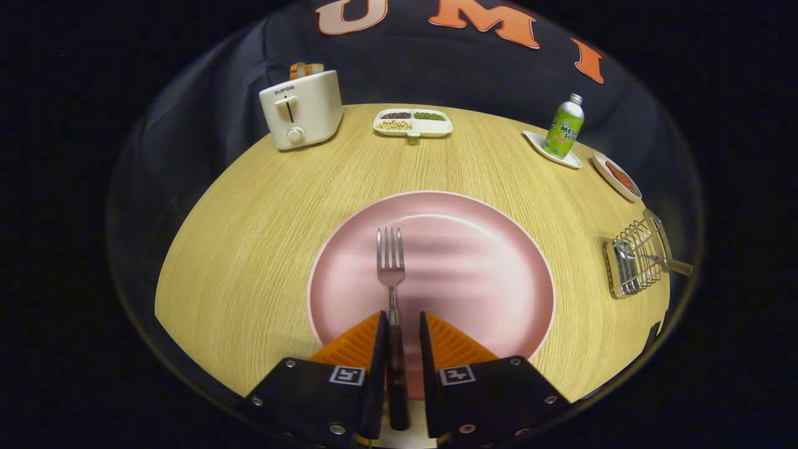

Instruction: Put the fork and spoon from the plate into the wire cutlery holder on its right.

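Pink plate (486, 274), fork (391, 262) handle btwn gripper (399, 327) fingers, left one touching

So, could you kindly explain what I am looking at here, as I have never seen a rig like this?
This is no robot arm: a person carries a hand-held gripper with two fingers, and a fisheye camera riding on it looks forward along them, hence the round, bent picture. The two fingers show at the bottom. Between them lies the handle of a fork, its tines resting on a pink plate; there is a gap on one side, so I cannot tell if it is gripped. To the right stands the wire holder, apparently with a spoon already inside. Farther back on the wooden table are a toaster, a divided tray, a bottle on a saucer, and a small dish.
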The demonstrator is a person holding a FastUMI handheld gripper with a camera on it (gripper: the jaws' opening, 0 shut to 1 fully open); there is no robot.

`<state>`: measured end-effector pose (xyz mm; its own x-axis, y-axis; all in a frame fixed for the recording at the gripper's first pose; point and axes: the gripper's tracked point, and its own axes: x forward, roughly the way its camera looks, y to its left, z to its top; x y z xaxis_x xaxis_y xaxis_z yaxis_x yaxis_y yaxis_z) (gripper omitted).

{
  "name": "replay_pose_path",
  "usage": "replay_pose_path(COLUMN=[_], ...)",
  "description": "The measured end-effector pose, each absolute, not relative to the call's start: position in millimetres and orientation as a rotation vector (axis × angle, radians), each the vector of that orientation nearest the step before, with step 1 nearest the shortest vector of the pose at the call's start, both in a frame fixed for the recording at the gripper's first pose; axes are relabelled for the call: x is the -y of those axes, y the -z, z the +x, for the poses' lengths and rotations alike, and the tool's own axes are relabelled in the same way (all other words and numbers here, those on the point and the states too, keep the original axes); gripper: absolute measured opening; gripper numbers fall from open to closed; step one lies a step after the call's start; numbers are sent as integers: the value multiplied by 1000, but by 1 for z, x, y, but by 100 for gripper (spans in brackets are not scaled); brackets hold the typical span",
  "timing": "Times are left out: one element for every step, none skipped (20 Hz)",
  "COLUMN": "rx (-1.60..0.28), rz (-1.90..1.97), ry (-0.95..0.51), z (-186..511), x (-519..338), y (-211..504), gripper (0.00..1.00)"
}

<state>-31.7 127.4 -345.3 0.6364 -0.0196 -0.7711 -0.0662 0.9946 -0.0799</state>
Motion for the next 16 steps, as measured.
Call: replay_pose_path(rx=[-889,-900,-913,-918,-914,-905,-892,-877,-863,-847,-829,-812,-793,-775,-766,-756], rz=[-101,-97,-85,-64,-46,-34,-27,-23,-21,-19,-15,-11,-6,4,18,33], ry=[-22,-25,-30,-36,-40,-39,-36,-34,-32,-28,-24,-17,-11,0,11,28], z=[-32,-32,-33,-33,-32,-31,-30,-28,-28,-27,-26,-25,-24,-24,-24,-24], x=[-127,-127,-127,-128,-126,-124,-120,-115,-110,-103,-97,-90,-82,-72,-64,-54], y=[345,344,346,343,340,336,330,323,316,306,296,286,275,265,256,248], gripper=[14,11,8,8,6,6,6,6,6,6,6,6,6,6,6,5])
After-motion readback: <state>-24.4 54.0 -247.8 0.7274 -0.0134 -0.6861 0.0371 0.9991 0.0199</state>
